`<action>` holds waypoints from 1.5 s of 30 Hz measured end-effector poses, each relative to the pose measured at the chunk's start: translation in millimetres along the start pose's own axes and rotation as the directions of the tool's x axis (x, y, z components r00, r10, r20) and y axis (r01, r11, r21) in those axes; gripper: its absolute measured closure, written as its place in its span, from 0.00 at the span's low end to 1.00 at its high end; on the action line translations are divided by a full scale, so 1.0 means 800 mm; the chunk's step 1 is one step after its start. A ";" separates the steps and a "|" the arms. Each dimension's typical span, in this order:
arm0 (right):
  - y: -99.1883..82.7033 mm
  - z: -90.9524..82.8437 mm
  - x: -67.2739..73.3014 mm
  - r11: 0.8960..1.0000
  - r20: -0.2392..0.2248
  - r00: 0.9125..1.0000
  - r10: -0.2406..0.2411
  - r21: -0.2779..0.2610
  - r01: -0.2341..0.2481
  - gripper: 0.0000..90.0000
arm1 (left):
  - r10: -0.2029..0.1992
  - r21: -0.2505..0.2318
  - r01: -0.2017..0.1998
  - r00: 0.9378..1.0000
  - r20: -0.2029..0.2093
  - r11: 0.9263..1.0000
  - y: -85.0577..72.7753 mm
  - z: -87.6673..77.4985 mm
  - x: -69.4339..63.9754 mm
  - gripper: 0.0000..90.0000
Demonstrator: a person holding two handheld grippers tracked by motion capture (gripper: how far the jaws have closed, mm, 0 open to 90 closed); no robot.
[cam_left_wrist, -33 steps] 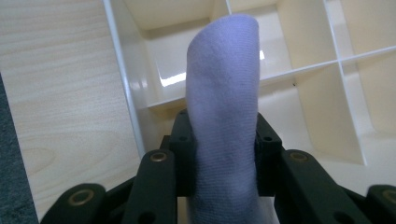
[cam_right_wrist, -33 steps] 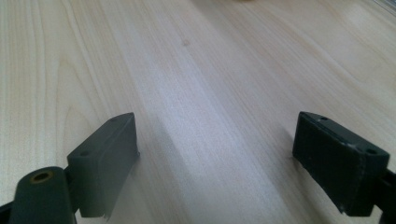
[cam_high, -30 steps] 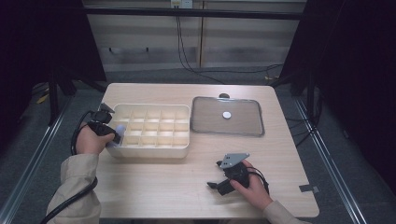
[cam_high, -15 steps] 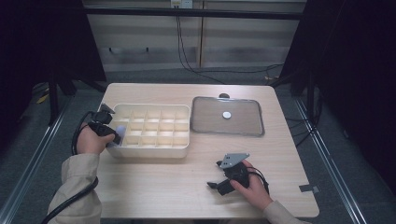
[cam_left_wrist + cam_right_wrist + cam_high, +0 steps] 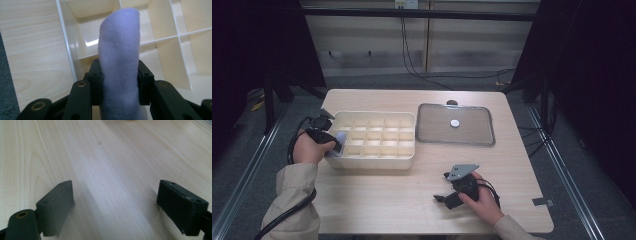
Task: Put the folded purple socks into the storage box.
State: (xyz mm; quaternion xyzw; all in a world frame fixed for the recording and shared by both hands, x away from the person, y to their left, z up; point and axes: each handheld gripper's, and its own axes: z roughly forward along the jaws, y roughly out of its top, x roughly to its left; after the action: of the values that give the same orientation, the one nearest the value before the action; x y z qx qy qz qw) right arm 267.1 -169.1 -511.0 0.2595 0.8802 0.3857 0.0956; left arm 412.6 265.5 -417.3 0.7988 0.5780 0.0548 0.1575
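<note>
The left gripper [image 5: 119,75] was clamped on a rolled pale-purple sock [image 5: 119,62], its jaws pressed against both sides of the cloth. The sock stood out past the jaws and hung over the left end of the cream divided box [image 5: 377,156], above the compartments next to the box's left wall. In the high view the left gripper [image 5: 334,145] sat at the box's near left corner, with the sock [image 5: 340,136] showing as a small pale spot at the rim. Whether the sock already touched a compartment floor could not be told.

The right gripper [image 5: 115,207] rested low over the bare table [image 5: 377,200], its jaws spread wide and holding nothing. In the high view it [image 5: 444,196] lay near the front edge of the table, well apart from the box.

The compartments that could be seen looked empty, so the sorting seemed to be at its start: the sock had been picked up and carried to the box but not yet let go. What was left, by that reading, was to lower it into a compartment and release it. A clear lid [image 5: 456,125] lay flat on the table just to the right of the box, so closing the box may also have remained.
</note>
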 end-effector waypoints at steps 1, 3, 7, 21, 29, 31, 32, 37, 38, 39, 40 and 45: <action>0.000 0.000 0.000 1.000 0.000 1.000 0.000 0.000 0.000 0.15 | 0.001 0.000 -0.001 1.000 -0.002 1.000 0.000 -0.001 0.000 0.69; 0.000 0.000 0.000 1.000 0.000 1.000 0.000 0.000 0.000 0.15 | -0.002 -0.003 0.002 1.000 -0.007 1.000 0.001 -0.002 0.000 0.67; 0.000 0.000 0.000 1.000 0.000 1.000 0.000 0.000 0.000 0.15 | 0.006 -0.005 -0.006 1.000 -0.010 1.000 0.002 -0.005 0.000 0.64; 0.000 0.000 0.000 1.000 0.000 1.000 0.000 0.000 0.000 0.15 | 0.010 -0.022 -0.010 1.000 -0.013 1.000 0.006 -0.016 -0.001 0.67; 0.000 0.000 0.000 1.000 0.000 1.000 0.000 0.000 0.000 0.15 | 0.008 0.007 -0.007 0.999 -0.033 1.000 0.004 -0.012 0.001 0.79; 0.000 0.000 0.000 1.000 0.000 1.000 0.000 0.000 0.000 0.15 | 0.001 0.010 -0.001 0.999 -0.032 1.000 0.004 -0.011 0.000 0.80; 0.000 0.000 0.000 1.000 0.000 1.000 0.000 0.000 0.000 0.15 | 0.002 0.009 -0.001 0.999 -0.032 1.000 0.004 -0.010 0.001 0.80; 0.000 0.000 0.000 1.000 0.000 1.000 -0.002 0.002 0.002 0.15 | -0.001 0.010 0.001 1.000 -0.023 1.000 0.006 -0.013 0.001 0.79; 0.000 0.000 0.000 1.000 0.000 1.000 -0.004 0.000 0.004 0.15 | 0.001 0.008 -0.001 1.000 -0.025 1.000 0.006 -0.014 0.001 0.78; 0.000 0.000 0.000 1.000 0.001 1.000 -0.004 0.000 0.004 0.15 | 0.007 0.009 -0.006 1.000 -0.026 1.000 0.007 -0.015 0.002 0.77; 0.000 0.000 0.000 1.000 0.000 1.000 -0.004 0.000 0.004 0.15 | -0.005 0.004 0.005 1.000 -0.024 1.000 0.007 -0.016 0.001 0.77; 0.000 0.000 0.000 1.000 0.000 1.000 -0.004 0.000 0.004 0.15 | -0.004 0.011 0.004 1.000 -0.011 1.000 0.010 -0.020 0.001 0.74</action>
State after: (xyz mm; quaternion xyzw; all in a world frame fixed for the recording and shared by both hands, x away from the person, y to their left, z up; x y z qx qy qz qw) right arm 267.0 -169.0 -511.1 0.2577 0.8808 0.3854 0.0965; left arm 415.6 266.9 -399.4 0.7981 0.5808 0.0558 0.1503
